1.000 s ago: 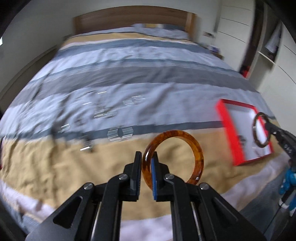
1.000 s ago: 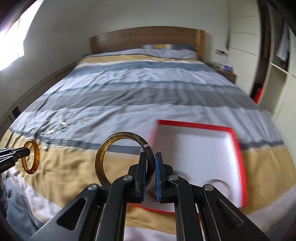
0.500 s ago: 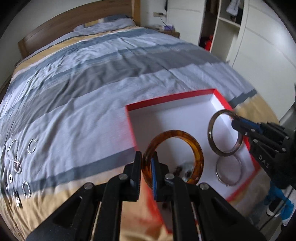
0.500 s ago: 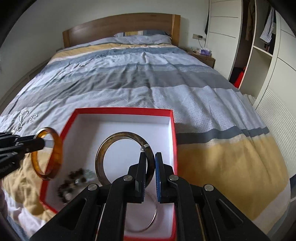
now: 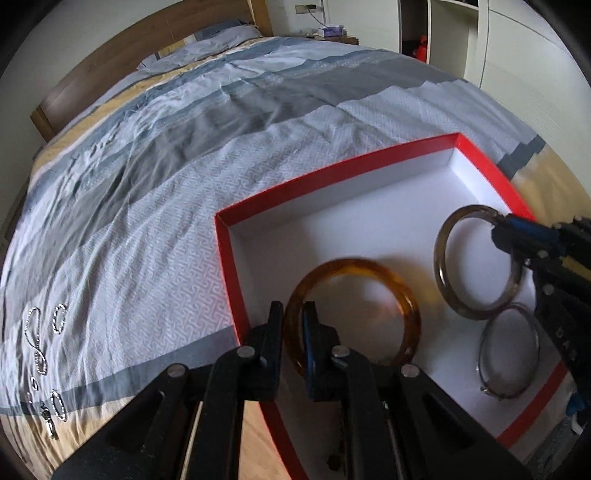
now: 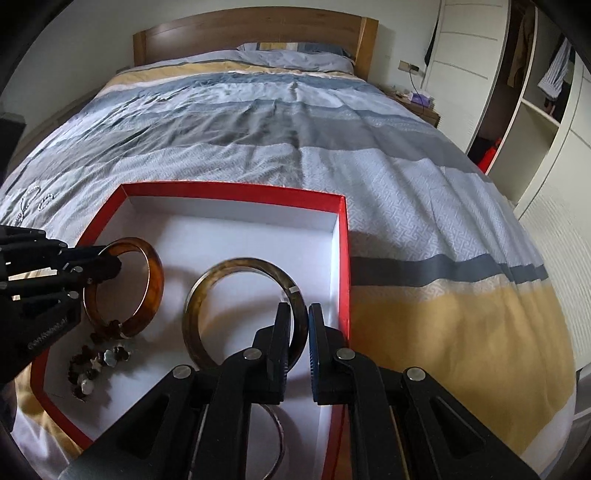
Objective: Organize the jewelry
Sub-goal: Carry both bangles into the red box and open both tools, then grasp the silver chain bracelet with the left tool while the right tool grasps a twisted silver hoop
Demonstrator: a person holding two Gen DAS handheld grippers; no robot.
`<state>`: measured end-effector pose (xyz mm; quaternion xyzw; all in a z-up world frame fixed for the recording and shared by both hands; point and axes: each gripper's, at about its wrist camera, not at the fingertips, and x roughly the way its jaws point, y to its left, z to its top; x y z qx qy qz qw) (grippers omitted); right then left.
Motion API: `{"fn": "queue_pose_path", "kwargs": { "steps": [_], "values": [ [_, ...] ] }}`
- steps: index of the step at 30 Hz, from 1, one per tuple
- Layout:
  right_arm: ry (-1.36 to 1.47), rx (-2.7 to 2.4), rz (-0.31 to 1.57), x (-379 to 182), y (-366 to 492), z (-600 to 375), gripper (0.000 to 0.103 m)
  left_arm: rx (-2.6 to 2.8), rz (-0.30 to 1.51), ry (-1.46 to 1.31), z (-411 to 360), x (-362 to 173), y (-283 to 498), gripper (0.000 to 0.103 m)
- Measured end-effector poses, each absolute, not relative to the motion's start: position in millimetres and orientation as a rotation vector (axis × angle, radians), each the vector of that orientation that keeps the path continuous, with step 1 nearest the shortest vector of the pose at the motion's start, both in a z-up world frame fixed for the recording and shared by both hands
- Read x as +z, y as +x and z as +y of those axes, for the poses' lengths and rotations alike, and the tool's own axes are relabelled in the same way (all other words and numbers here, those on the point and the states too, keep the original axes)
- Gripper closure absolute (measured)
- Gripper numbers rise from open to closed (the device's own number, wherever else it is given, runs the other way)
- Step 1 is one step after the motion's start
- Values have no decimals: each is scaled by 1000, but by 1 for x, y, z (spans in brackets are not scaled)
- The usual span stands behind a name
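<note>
Beads (image 6: 96, 360) beside silver bangle (image 5: 508, 350)

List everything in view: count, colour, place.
Box: one, red rim, white inside, on the bed.
Amber bangle: one, orange-brown, in the left gripper, over the box.
Dark bangle: one, olive-brown, in the right gripper, over the box.
Thin bangle: one, silver, on the box floor.
Beads: one cluster, dark and pearly, on the box floor.
Chains: several, silver, on the duvet left of the box.
Duvet: one, grey, blue and yellow stripes.
Headboard: one, wood.
Left gripper: black, shut.
Right gripper: black, shut.
</note>
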<state>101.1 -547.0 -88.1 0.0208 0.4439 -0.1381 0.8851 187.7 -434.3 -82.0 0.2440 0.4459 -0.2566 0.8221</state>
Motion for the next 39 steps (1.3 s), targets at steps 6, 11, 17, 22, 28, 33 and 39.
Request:
{"fn": "queue_pose_path", "kwargs": {
  "steps": [6,11,17,22,28,33,39],
  "values": [
    [53,-275,920,-82,96,-541,81,-573,982,461,-429,-77,193,92],
    [35,-307,881,-59,80,-537,63,-594,962,413,-412,-53,183,85],
    [67,-355,838,-25,47,-537,61,-569,941,318,-357,-16,168,73],
    [88,-354,804,1,22,-515,61,-516,959,300,-302,0,154,67],
    [105,-295,769,22,9,-466,61,-439,935,291,-222,15,136,61],
    [103,-213,746,37,13,-418,61,-364,929,240,-149,23,133,59],
    [95,-108,748,42,30,-363,61,-272,934,177,-75,20,139,59]
  ]
}}
